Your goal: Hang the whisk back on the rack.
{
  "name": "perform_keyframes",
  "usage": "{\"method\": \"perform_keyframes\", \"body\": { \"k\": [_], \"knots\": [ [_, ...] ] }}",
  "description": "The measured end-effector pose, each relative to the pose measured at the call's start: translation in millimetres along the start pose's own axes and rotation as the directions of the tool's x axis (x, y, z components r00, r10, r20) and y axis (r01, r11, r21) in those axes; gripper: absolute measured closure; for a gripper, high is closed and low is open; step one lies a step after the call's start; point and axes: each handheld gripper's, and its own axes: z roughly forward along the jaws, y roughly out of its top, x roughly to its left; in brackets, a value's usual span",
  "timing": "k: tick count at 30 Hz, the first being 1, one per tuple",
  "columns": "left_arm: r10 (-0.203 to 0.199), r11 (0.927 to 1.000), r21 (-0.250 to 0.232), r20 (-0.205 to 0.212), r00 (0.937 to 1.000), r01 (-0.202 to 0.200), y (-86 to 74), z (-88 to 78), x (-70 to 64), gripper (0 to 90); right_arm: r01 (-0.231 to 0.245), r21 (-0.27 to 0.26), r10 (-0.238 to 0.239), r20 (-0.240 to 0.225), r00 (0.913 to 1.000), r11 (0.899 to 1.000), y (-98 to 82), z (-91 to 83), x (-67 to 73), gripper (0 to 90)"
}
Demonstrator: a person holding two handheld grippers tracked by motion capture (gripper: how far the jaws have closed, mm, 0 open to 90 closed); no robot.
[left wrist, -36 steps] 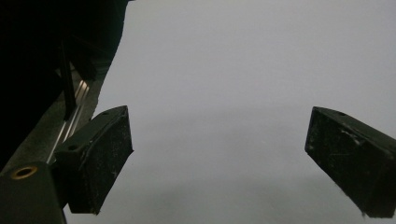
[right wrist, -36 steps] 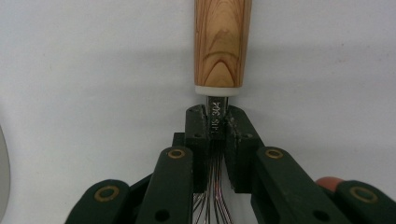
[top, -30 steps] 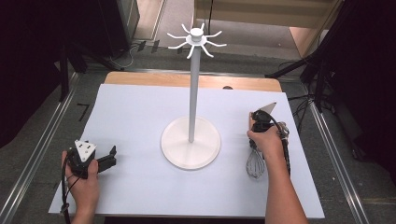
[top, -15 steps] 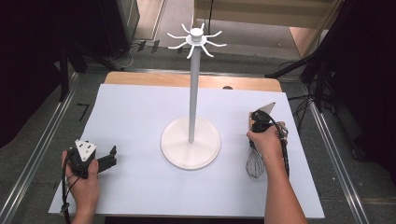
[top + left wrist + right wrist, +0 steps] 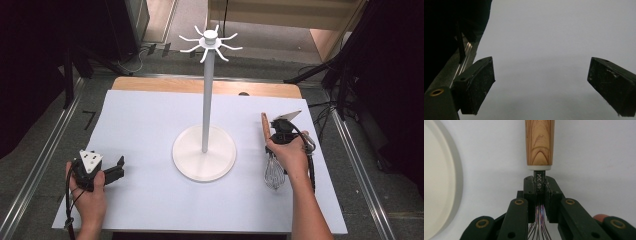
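Nothing is shifting since a second ago: the right gripper is clamping the whisk by its metal neck on the table, not yet hung on the stand, while the left gripper is resting with jaws apart.

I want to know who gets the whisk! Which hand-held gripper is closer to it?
The right. The right hand-held gripper is shut on the whisk just below its wooden handle. The left hand-held gripper sits open across the table, beyond the stand.
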Motion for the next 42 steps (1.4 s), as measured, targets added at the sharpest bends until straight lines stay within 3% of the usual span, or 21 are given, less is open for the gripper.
{"method": "perform_keyframes", "body": {
  "k": [3, 5, 9, 15, 18, 20, 25, 26, 29, 32, 35, 38, 39, 42],
  "knots": [
    [0.0, 1.0, 0.001, 0.0, 1.0, 0.0, 0.0, 0.0, -0.1, 7.8, 0.009, -0.058, -0.01, -0.025, 0.9996, 0.998, -4.0, -8.6, 2.9, 83.0],
    [0.0, 1.0, 0.0, 0.0, 1.0, 0.0, 0.0, 0.0, 0.1, 7.8, 0.039, -0.111, -0.046, -0.056, 0.9974, 0.993, -7.5, -14.4, 5.7, 83.0],
    [-0.003, 1.0, 0.0, 0.001, 1.0, 0.003, 0.0, 0.0, 0.0, 7.8, 0.055, -0.221, -0.077, -0.092, 0.9928, 0.974, -15.5, -26.6, 10.9, 83.0],
    [0.001, 1.0, 0.002, -0.002, 1.0, -0.001, 0.1, 0.0, -0.1, 7.8, 0.094, -0.386, -0.159, -0.141, 0.9771, 0.918, -30.1, -44.3, 18.5, 83.0],
    [0.002, 1.0, 0.002, -0.002, 1.0, -0.002, 0.1, 0.1, -0.2, 7.8, 0.094, -0.467, -0.194, -0.17, 0.9661, 0.879, -38.6, -53.2, 22.5, 83.0],
    [0.002, 1.0, 0.001, -0.002, 1.0, -0.002, 0.0, 0.1, -0.3, 7.8, 0.097, -0.522, -0.214, -0.167, 0.9625, 0.848, -43.3, -57.9, 24.2, 83.0],
    [0.0, 1.0, 0.0, -0.003, 1.0, 0.0, 0.0, 0.2, -0.4, 7.8, 0.114, -0.633, -0.294, -0.187, 0.9373, 0.766, -55.6, -69.9, 32.0, 83.0],
    [0.001, 1.0, 0.0, -0.003, 1.0, -0.001, 0.0, 0.2, -0.4, 7.8, 0.124, -0.661, -0.317, -0.18, 0.9311, 0.74, -58.8, -72.8, 35.3, 83.0],
    [0.001, 1.0, 0.0, -0.003, 1.0, -0.001, 0.0, 0.2, -0.5, 7.8, 0.141, -0.717, -0.365, -0.168, 0.9156, 0.683, -65.8, -79.5, 42.7, 83.0],
    [0.0, 1.0, 0.0, -0.002, 1.0, 0.0, 0.1, 0.2, -0.4, 7.8, 0.137, -0.754, -0.394, -0.173, 0.9026, 0.643, -71.0, -84.0, 48.7, 83.0],
    [0.002, 1.0, 0.001, -0.003, 1.0, -0.002, 0.1, 0.2, -0.3, 7.8, 0.129, -0.782, -0.41, -0.173, 0.8955, 0.61, -75.2, -87.5, 54.5, 83.0],
    [0.003, 1.0, 0.003, -0.003, 1.0, -0.003, 0.2, 0.0, -0.1, 7.8, 0.116, -0.8, -0.432, -0.191, 0.8813, 0.588, -77.4, -89.5, 57.3, 83.0],
    [0.0, 1.0, 0.003, -0.002, 1.0, 0.0, 0.1, 0.0, -0.2, 7.8, 0.113, -0.813, -0.44, -0.187, 0.8785, 0.571, -79.0, -90.2, 58.7, 83.0],
    [-0.001, 1.0, 0.002, -0.003, 1.0, 0.001, 0.1, 0.1, -0.3, 7.8, 0.107, -0.835, -0.459, -0.185, 0.869, 0.539, -82.3, -92.7, 61.6, 83.0]
  ]
}}
